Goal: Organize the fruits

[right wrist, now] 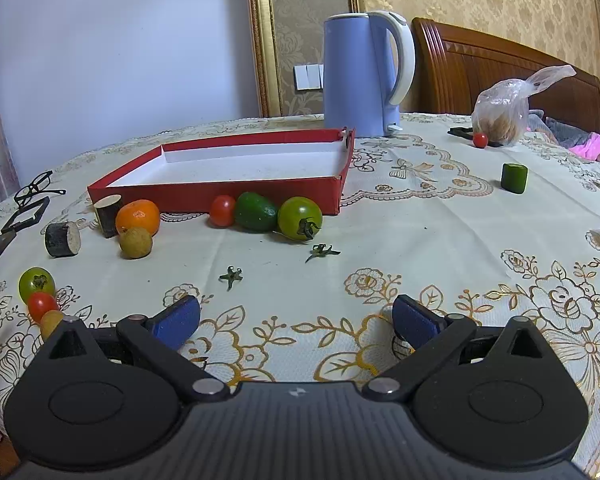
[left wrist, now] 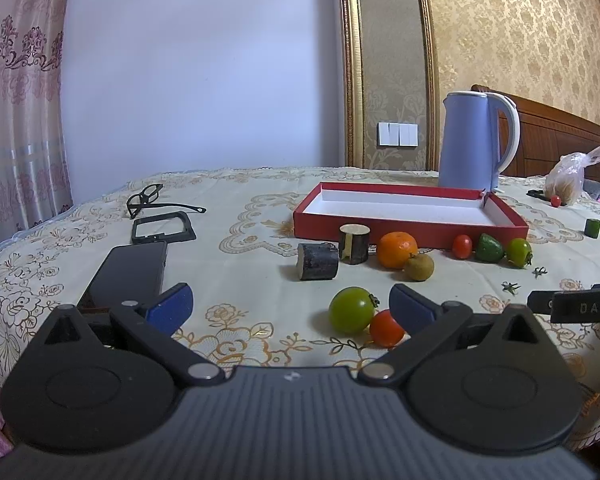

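A shallow red box (left wrist: 412,226) (right wrist: 220,192) with a white inside lies on the table. Before it lie an orange (left wrist: 397,249) (right wrist: 137,216), a brown longan (left wrist: 419,267) (right wrist: 135,243), a red cherry tomato (left wrist: 462,246) (right wrist: 222,210), a dark green fruit (left wrist: 489,248) (right wrist: 256,212) and a green tomato (left wrist: 518,252) (right wrist: 299,218). Nearer, a green tomato (left wrist: 351,309) (right wrist: 36,283) touches a red one (left wrist: 386,328) (right wrist: 42,306). My left gripper (left wrist: 290,306) is open, the pair just inside its right finger. My right gripper (right wrist: 296,320) is open and empty over bare cloth.
Two dark wood cylinders (left wrist: 318,261) (left wrist: 354,243) lie left of the orange. A blue kettle (left wrist: 474,140) (right wrist: 366,76) stands behind the box. Glasses (left wrist: 146,198), a black frame (left wrist: 162,226) and a phone (left wrist: 130,276) lie at left. A plastic bag (right wrist: 502,110), red tomato (right wrist: 480,140) and green cylinder (right wrist: 514,178) sit at right.
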Demonstrator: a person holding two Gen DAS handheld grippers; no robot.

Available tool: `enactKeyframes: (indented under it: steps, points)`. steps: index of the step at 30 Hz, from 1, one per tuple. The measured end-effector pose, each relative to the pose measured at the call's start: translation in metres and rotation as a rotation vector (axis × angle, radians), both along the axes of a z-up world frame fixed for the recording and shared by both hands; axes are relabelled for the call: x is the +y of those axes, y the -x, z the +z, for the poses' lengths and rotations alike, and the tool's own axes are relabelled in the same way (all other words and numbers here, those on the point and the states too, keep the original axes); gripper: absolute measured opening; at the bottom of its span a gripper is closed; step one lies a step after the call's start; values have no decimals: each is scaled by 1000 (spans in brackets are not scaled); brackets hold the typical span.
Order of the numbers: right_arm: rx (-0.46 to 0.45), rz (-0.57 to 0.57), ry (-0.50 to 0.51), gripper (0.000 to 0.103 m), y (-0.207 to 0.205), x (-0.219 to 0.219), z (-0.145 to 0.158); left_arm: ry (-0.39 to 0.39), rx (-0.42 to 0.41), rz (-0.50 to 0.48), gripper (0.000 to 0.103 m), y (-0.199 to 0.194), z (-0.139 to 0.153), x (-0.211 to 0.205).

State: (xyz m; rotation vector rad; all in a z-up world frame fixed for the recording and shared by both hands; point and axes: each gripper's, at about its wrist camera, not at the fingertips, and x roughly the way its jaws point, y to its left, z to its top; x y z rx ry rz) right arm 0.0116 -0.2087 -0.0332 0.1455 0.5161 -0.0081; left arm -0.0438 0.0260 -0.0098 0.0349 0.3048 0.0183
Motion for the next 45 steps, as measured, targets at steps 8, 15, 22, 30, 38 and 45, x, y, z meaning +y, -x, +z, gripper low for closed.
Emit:
enactKeyframes:
  steps: [8, 15, 22, 30, 38, 45]
  points:
    - [-3, -1, 9, 103, -1, 1, -1, 1, -6, 4, 103, 1, 0, 0]
    - [-6, -2, 9, 103, -1, 2, -1, 2, -7, 6, 103, 2, -1, 2]
    - [-9, -1, 13, 103, 0, 2, -1, 2, -12, 11, 103, 3, 0, 4]
    - [-167, 169, -35, 103, 17, 0, 1, -2, -17, 49, 103, 2, 3, 12]
    - [-214, 485, 67, 92, 28, 45, 9, 27, -10, 95, 103, -1, 5, 31]
    - [-118, 615, 49, 48, 8, 77, 6, 26, -10, 104, 103, 0, 3, 37]
